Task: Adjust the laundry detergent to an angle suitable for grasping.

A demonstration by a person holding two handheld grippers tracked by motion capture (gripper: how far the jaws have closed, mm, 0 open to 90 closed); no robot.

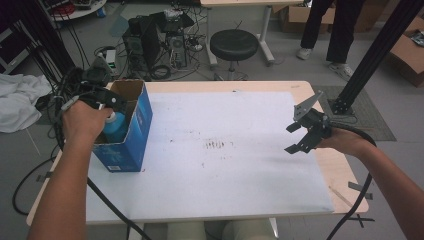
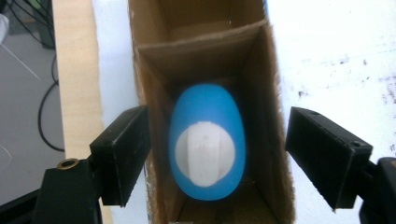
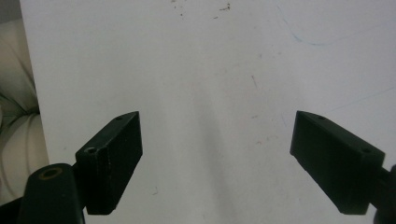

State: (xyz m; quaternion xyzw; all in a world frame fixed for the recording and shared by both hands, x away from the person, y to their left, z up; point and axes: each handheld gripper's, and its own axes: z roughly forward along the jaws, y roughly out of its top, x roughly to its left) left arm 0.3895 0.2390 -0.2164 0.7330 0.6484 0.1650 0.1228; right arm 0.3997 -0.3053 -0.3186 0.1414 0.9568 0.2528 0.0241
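Two grippers, left gripper [image 2: 217,154] jaws apart above blue bottle [image 2: 207,142] in box [image 2: 273,93], right gripper [image 3: 233,163] jaws wide.

Left tool [image 2: 217,158] jaws apart, right tool [image 3: 217,161] jaws wide

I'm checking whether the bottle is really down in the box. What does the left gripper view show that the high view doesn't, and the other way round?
Left gripper view: the box's inside, with a cardboard divider and the blue bottle upright in the near compartment, white cap up, the left tongs open above it, pads clear of it.

High view: the blue outside of the box, the right tongs open above the white sheet, a stool.

Both: bottle, box, sheet.
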